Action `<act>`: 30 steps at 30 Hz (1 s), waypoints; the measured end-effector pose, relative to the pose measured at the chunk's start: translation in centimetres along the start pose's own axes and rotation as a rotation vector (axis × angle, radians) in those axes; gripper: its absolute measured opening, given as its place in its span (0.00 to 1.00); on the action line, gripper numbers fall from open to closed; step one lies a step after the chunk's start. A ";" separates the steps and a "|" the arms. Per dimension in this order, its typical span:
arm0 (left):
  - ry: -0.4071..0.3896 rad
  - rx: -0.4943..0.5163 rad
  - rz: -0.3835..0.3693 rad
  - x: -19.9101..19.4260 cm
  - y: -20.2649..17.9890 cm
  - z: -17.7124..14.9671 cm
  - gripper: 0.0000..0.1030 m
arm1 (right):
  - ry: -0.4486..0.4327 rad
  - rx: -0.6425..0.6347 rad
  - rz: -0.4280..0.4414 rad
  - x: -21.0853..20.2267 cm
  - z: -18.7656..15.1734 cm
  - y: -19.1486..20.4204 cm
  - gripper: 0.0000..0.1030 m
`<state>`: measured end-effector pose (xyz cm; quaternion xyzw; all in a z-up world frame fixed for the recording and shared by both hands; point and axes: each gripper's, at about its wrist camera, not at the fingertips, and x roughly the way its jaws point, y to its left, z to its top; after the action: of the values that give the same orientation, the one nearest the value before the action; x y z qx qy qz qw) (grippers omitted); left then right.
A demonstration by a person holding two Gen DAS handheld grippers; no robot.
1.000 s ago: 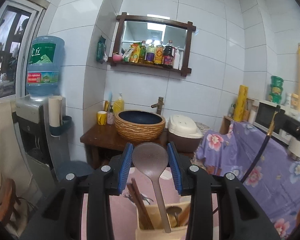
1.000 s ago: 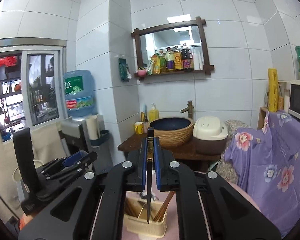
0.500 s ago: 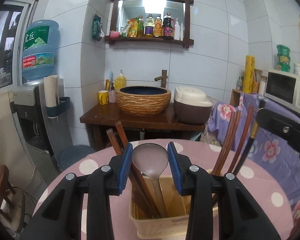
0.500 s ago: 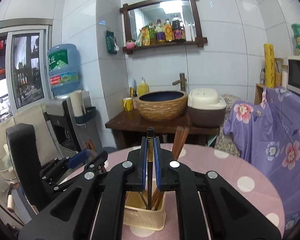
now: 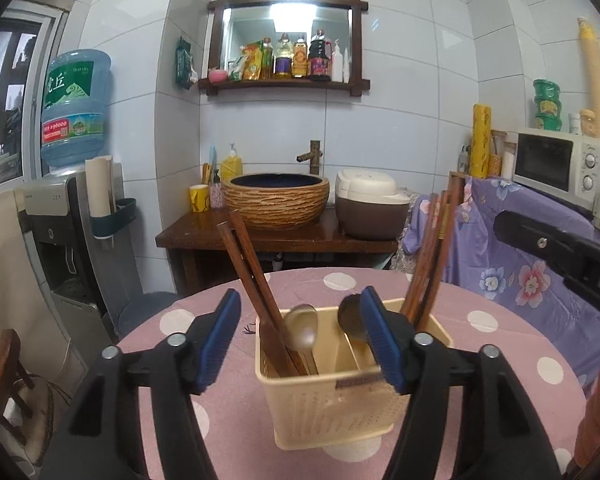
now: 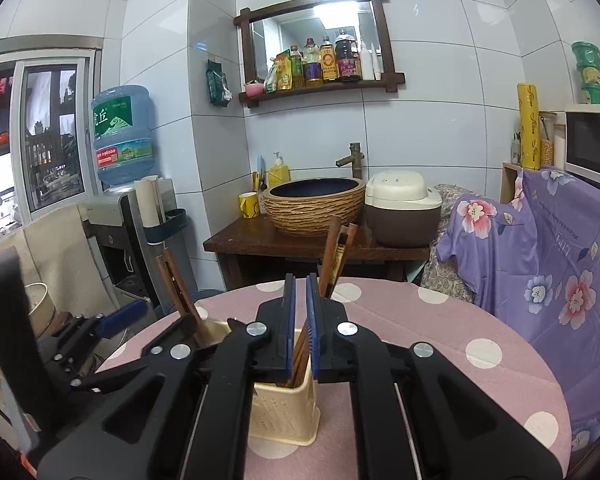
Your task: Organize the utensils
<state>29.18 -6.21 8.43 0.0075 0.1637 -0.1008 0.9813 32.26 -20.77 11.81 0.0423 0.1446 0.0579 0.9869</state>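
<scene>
A cream plastic utensil basket [image 5: 340, 404] stands on the pink dotted round table [image 5: 500, 320]. It holds wooden chopsticks [image 5: 252, 272], more chopsticks [image 5: 432, 256] on the right, and two metal spoons [image 5: 302, 326] bowl up. My left gripper [image 5: 300, 336] is open and empty, its jaws spread on either side of the basket top. My right gripper [image 6: 299, 322] has its jaws close together, with nothing seen between them, right above the basket [image 6: 288, 416] and its chopsticks [image 6: 336, 256]. The left gripper also shows in the right wrist view [image 6: 112, 320].
Behind the table stands a wooden washstand [image 5: 276, 240] with a woven basin [image 5: 276, 200] and a rice cooker [image 5: 370, 208]. A water dispenser [image 5: 64, 208] is at the left. A purple flowered cloth [image 5: 512, 264] and a microwave [image 5: 556, 164] are at the right.
Both grippers came down over the basket. The left gripper opened and let go of the spoon, which now stands in the basket. The dark chopstick has left the right gripper's jaws.
</scene>
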 end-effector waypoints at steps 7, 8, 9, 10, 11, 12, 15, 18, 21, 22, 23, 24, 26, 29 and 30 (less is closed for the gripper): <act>-0.027 -0.006 -0.025 -5.3 0.2 -2.3 0.87 | -0.060 -0.008 -0.110 -5.6 -3.4 -0.9 0.71; -0.031 -0.009 -0.028 -6.1 0.4 -2.9 0.92 | -0.061 -0.014 -0.139 -6.4 -4.1 -1.0 0.76; -0.037 -0.010 -0.024 -6.9 0.5 -3.4 0.95 | -0.058 -0.018 -0.159 -7.2 -4.8 -1.1 0.81; -0.050 -0.011 -0.022 -7.9 0.6 -4.1 0.95 | -0.052 -0.024 -0.171 -8.2 -5.8 -1.2 0.82; -0.059 -0.011 -0.024 -9.0 0.8 -5.0 0.95 | -0.040 -0.034 -0.174 -9.0 -6.8 -1.1 0.83; -0.060 -0.007 -0.029 -10.0 0.8 -5.8 0.95 | -0.024 -0.046 -0.177 -9.8 -7.9 -1.0 0.86; -0.056 -0.013 -0.012 -13.2 1.2 -8.8 0.95 | -0.010 -0.097 -0.185 -13.0 -12.2 0.0 0.91; -0.082 -0.058 0.025 -16.6 1.8 -12.0 0.95 | -0.023 -0.125 -0.201 -16.0 -16.0 1.2 0.92; -0.090 -0.056 0.081 -19.1 1.8 -14.5 0.95 | -0.022 -0.108 -0.181 -18.2 -18.7 2.1 0.94; -0.088 -0.055 0.095 -19.8 1.8 -15.2 0.95 | -0.019 -0.118 -0.182 -18.9 -19.7 2.6 0.94; -0.084 -0.059 0.102 -20.6 1.8 -15.9 0.95 | -0.013 -0.125 -0.186 -19.4 -20.3 3.0 0.94; -0.075 -0.068 0.106 -21.2 1.8 -16.5 0.95 | -0.011 -0.133 -0.185 -19.9 -20.9 3.4 0.94; -0.049 -0.090 0.087 -22.1 1.9 -17.4 0.95 | -0.007 -0.151 -0.166 -21.1 -21.9 4.2 0.94; -0.052 -0.111 0.048 -23.1 1.9 -17.9 0.95 | -0.014 -0.159 -0.122 -22.7 -22.6 5.7 0.94; -0.062 -0.111 0.045 -23.5 1.8 -18.0 0.95 | -0.022 -0.161 -0.108 -23.2 -22.7 6.1 0.94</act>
<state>2.06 1.02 -1.02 -0.0463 0.1384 -0.0694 0.9869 2.95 -16.14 -2.73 -0.0445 0.1308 0.0154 0.9903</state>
